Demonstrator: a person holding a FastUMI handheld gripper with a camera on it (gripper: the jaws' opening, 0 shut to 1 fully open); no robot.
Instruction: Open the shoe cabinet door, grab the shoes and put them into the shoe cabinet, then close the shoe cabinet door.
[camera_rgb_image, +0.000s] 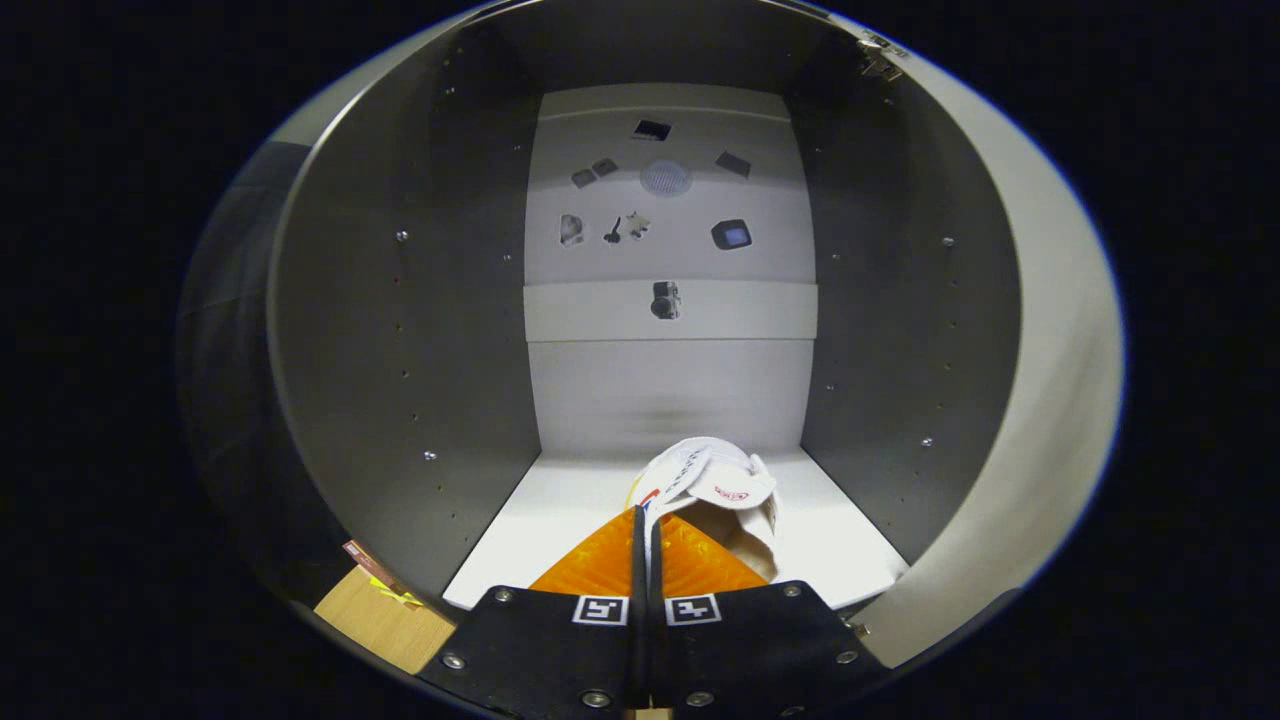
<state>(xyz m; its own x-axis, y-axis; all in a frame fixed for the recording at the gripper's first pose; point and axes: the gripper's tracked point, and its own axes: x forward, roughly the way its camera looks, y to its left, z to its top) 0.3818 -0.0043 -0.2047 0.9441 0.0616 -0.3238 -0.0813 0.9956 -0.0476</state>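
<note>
Inside the open shoe cabinet (400, 330), the tool (645, 525) grips a white shoe (715, 485) over the cabinet floor (540, 530).

Both fingers are drawn together with only a thin slit between them, and an edge of the shoe is pinched in that slit, so the tool is clamped on the shoe; most of the shoe sits just ahead of the fingertips and a little to their right, whether resting on the white floor panel or held just above it I cannot tell. Grey side walls with rows of small holes rise on either side, and a pale back panel (670, 380) beyond the shoe bears a horizontal band and several small dark stickers (730, 234). A door hinge (878, 58) shows at the upper right, with the pale open door (1040, 400) curving down that side. Below the cabinet's left front corner lies a patch of light wooden surface (375, 620).
</note>
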